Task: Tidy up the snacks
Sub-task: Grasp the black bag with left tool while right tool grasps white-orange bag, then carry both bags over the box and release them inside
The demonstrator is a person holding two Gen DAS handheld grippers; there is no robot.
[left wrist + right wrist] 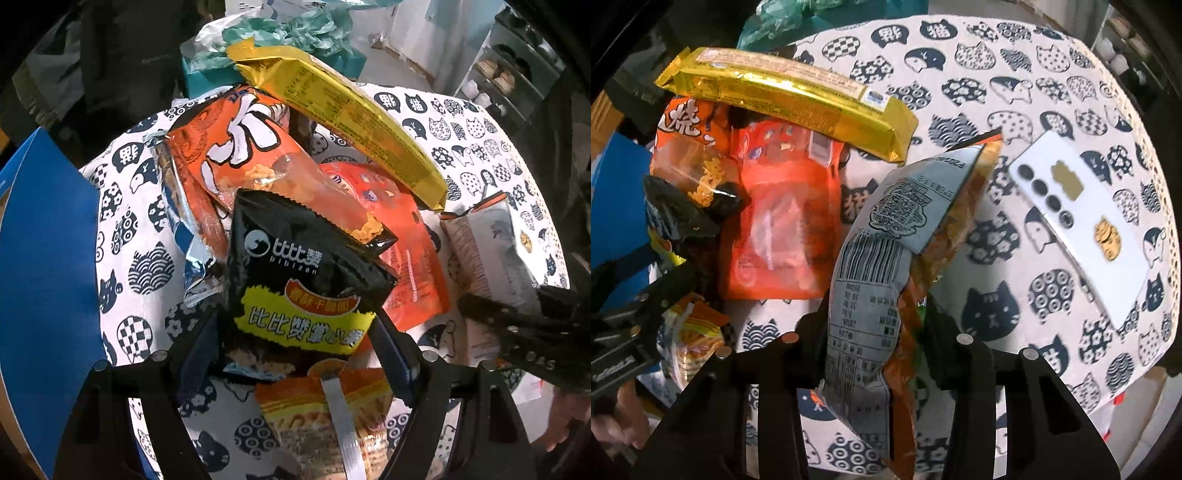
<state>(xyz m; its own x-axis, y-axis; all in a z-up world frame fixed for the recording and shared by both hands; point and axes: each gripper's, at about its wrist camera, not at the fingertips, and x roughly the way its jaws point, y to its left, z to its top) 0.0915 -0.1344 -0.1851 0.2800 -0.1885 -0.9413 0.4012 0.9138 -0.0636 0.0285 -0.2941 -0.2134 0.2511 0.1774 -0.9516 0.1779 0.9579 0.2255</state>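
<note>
My left gripper [295, 325] is shut on a black snack bag with a yellow label [299, 280] and holds it over a pile of snacks. The pile has an orange bag [229, 147], a flat red-orange pack [402, 236] and a long gold pack [354, 118] lying across the top. A small orange packet [325, 410] lies below the black bag. My right gripper [875, 328] is shut on a grey-backed bag with a barcode [871, 258], held beside the pile; it shows in the left wrist view [491, 251] too.
The round table has a white cloth with navy cat prints [997, 74]. A white phone [1078, 221] lies face down at the right. A blue box [44, 277] stands at the left edge. A teal box with crumpled paper [266, 40] sits behind the pile.
</note>
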